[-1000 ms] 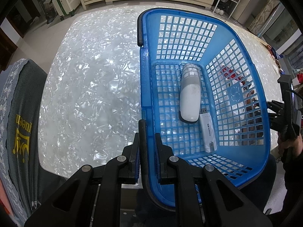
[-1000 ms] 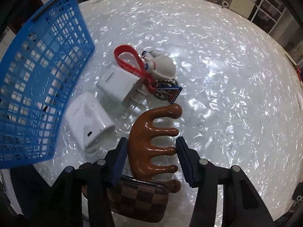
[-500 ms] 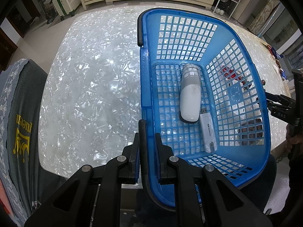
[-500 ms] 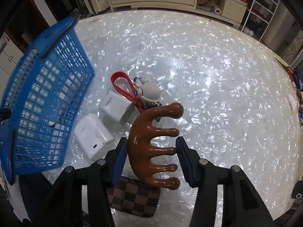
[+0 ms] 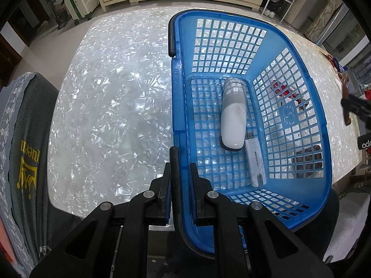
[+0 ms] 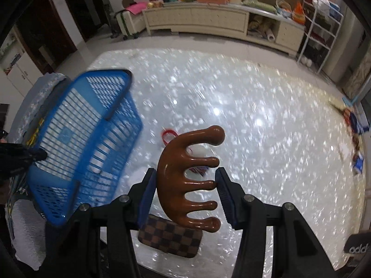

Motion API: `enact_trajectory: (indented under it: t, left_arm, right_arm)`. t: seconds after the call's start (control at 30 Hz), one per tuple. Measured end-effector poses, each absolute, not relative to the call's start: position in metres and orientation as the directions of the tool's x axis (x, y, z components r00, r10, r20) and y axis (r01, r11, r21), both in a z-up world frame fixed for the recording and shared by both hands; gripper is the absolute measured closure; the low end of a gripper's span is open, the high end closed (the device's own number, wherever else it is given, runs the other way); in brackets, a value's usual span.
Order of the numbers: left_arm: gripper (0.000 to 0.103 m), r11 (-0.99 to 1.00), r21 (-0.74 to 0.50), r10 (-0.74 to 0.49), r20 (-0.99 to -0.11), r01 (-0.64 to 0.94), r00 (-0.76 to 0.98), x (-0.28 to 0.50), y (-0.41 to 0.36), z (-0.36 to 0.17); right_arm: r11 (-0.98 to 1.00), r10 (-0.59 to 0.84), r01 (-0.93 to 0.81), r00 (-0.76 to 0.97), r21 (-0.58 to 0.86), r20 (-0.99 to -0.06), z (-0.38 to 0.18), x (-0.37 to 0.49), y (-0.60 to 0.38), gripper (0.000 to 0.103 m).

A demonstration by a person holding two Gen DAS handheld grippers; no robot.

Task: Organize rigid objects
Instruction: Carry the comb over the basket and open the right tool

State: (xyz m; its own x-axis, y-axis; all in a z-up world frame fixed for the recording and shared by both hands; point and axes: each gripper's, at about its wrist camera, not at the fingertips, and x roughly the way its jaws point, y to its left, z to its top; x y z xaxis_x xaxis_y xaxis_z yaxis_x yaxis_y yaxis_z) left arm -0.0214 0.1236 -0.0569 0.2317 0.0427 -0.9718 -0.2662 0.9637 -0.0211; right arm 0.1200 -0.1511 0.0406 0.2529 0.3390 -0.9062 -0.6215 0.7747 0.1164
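My left gripper (image 5: 179, 169) is clenched on the black handle (image 5: 174, 159) of the blue basket (image 5: 323, 125), which is at the near edge of the shiny white table (image 5: 111, 106). Inside the basket I see a long white device (image 5: 233, 113) lying on the bottom, and a white USB stick (image 5: 254, 159) touching its near end.

My right gripper (image 6: 184, 180) is grasping a brown wooden comb (image 6: 180, 176) with thick round teeth, and I hold it in the air above the table (image 6: 266, 127). Under the comb, a brown checkered wallet (image 6: 170, 237) lies at the near table edge. Behind the comb I see a red strap (image 6: 168, 135), partly hidden. The basket (image 6: 69, 139) is on the left in this view, blurred.
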Motion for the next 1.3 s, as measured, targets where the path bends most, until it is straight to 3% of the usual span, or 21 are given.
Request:
enact_trajectory:
  t: [0.23,0.57,1.3]
  left_arm:
    - [0.089,0.963,-0.020,0.044,-0.972,-0.268,0.233,-0.022,0.123,-0.057]
    - [0.089,0.963,-0.021,0.045,-0.970,-0.267,0.238,-0.022,0.123,-0.057]
    - [0.089,0.965,-0.028,0.038,-0.969,-0.262,0.243,-0.022,0.123,-0.057]
  right_arm:
    - [0.709,0.411,-0.690,0.237,0.145,-0.880,0.079,0.107,-0.115,0.054]
    - [0.594,0.434,-0.794,0.184,0.127,-0.882,0.087,0.076,-0.052,0.054]
    - [0.477,0.375,-0.877,0.150,0.052,-0.915,0.028,0.046,0.024,0.053]
